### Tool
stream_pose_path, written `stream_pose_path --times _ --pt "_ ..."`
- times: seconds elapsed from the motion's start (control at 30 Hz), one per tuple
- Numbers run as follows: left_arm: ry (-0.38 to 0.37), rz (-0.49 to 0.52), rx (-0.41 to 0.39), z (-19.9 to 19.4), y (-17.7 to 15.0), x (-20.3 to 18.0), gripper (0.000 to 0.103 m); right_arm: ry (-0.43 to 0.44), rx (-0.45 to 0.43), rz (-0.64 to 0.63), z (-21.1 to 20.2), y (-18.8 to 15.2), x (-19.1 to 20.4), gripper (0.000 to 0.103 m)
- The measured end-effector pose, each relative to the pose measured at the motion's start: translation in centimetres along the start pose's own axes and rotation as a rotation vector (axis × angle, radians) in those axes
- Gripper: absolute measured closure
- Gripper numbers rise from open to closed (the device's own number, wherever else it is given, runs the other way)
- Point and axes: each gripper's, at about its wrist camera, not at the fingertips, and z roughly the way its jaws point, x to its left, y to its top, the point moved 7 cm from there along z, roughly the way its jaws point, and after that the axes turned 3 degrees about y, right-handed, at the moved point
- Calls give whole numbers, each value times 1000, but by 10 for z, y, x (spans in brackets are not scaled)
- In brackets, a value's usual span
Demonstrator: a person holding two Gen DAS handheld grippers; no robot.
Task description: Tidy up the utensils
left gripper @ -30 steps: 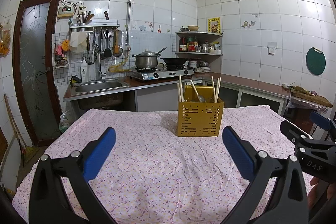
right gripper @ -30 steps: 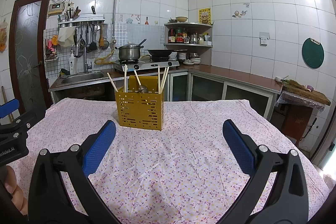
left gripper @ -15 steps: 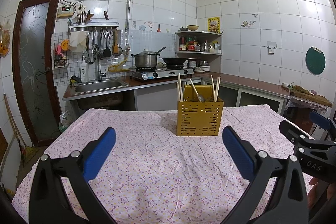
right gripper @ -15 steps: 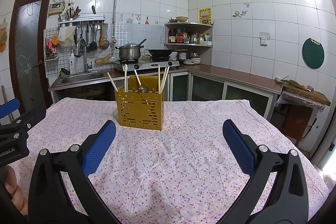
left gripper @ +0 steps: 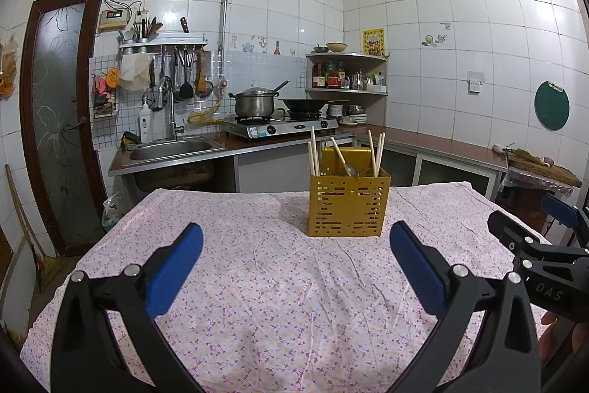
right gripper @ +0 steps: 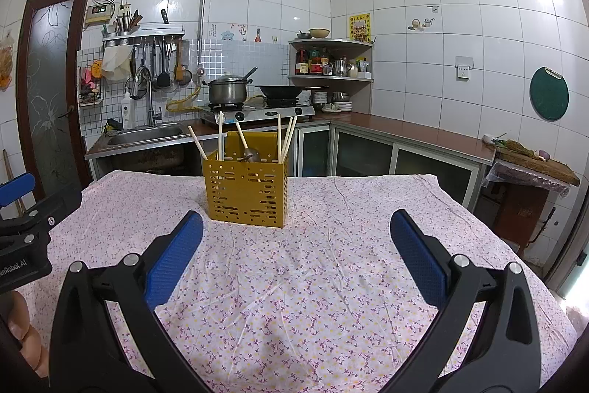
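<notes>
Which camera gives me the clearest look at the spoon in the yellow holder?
Left wrist: the spoon shows its bowl above the yellow holder rim. Right wrist shows the spoon darker, its bowl partly sunk behind the rim.

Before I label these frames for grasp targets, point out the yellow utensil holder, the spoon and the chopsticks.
yellow utensil holder (left gripper: 346, 205), left wrist view, perforated front wall.
spoon (left gripper: 351, 169), left wrist view, metal bowl end.
chopsticks (right gripper: 220, 135), right wrist view, shaft above the rim.

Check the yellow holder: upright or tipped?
Upright: the yellow holder stands flat on the tablecloth, chopsticks poking out its top.
</notes>
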Motion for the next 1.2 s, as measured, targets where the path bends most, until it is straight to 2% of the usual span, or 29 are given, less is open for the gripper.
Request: stream_pose_path --times 0.87,0.97,1.2 --pt "2 25 8 3 -8 -4 4 -1 4 -3 2 -4 -1 4" --pt "28 25 10 4 -8 -3 4 0 4 -1 3 -4 -1 4" --pt "32 21 16 4 -7 -2 4 0 7 -3 5 -6 -2 4"
